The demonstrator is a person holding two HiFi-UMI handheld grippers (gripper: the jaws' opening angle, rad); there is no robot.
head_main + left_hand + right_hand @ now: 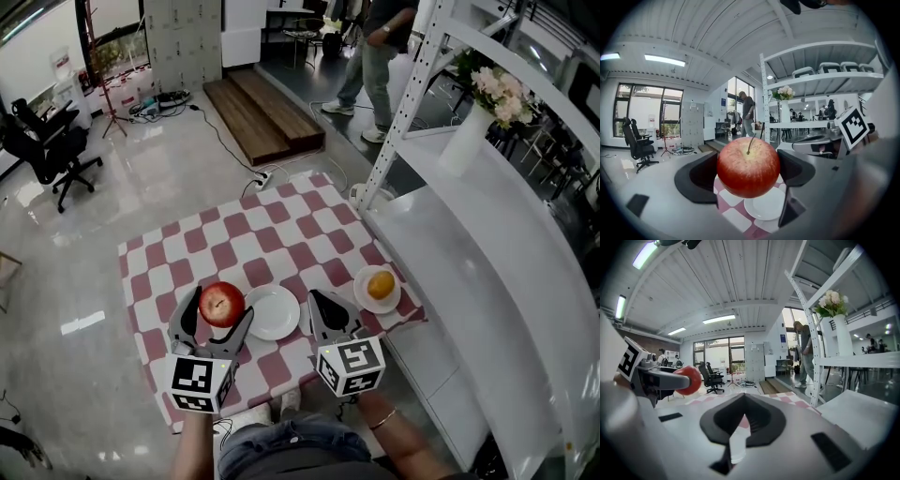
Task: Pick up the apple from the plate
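Observation:
A red apple (222, 304) with a stem is clamped between the jaws of my left gripper (218, 315), lifted above the checkered cloth. In the left gripper view the apple (748, 166) fills the gap between the black pads, with the empty white plate (765, 205) below it. That plate (273, 311) lies just right of the apple in the head view. My right gripper (325, 314) hovers right of the plate, shut with nothing in it. From the right gripper view (740, 423) the apple (688, 379) shows at the left.
A second small white plate (364, 293) carries an orange (381, 284) at the cloth's right edge. A white shelf unit (487, 234) with a vase of flowers (465, 141) stands to the right. A person (375, 56) walks at the back; an office chair (42, 145) stands far left.

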